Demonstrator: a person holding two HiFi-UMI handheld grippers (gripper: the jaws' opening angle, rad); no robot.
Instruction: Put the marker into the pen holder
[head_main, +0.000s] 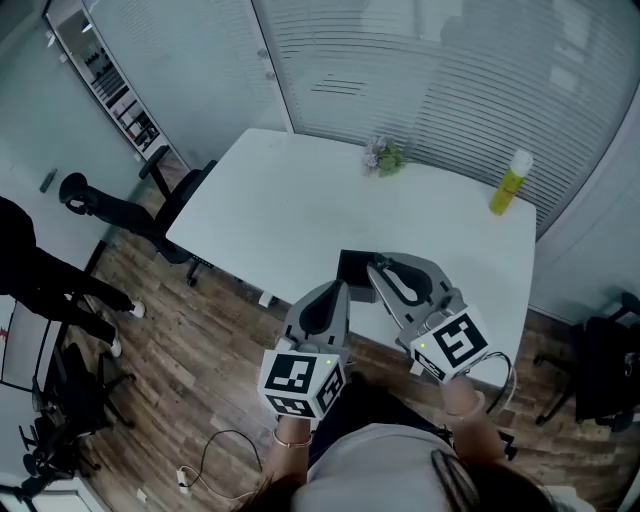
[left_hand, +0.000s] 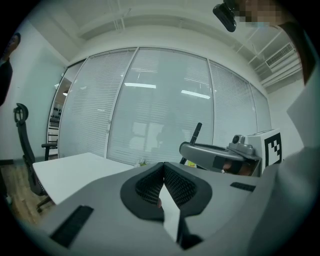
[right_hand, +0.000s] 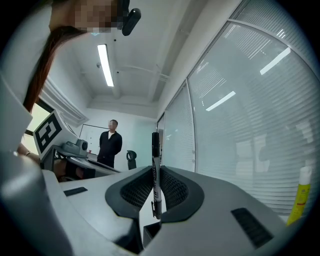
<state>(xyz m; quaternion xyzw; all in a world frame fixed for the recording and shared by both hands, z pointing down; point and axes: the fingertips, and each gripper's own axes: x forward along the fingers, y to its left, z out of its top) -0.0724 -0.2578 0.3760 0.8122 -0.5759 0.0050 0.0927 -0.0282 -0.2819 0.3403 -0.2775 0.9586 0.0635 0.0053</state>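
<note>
Holding the marker (right_hand: 155, 145) upright in the right gripper (right_hand: 156, 170), I am watching the jaws pinching its barrel from both sides, with one end of it standing up above them. My left gripper (left_hand: 163, 167) is carrying nothing; its jaws are pressing together with no gap between them. From the head view, I am keeping both grippers side by side at the near edge of the white table (head_main: 300, 215). A black pen holder (head_main: 352, 266) is sitting on the table just beyond their tips. A yellow bottle (head_main: 510, 183) and a small plant (head_main: 383, 157) are standing well apart from it at the far side. A person in dark clothes (right_hand: 110, 142) is standing in the background.
</note>
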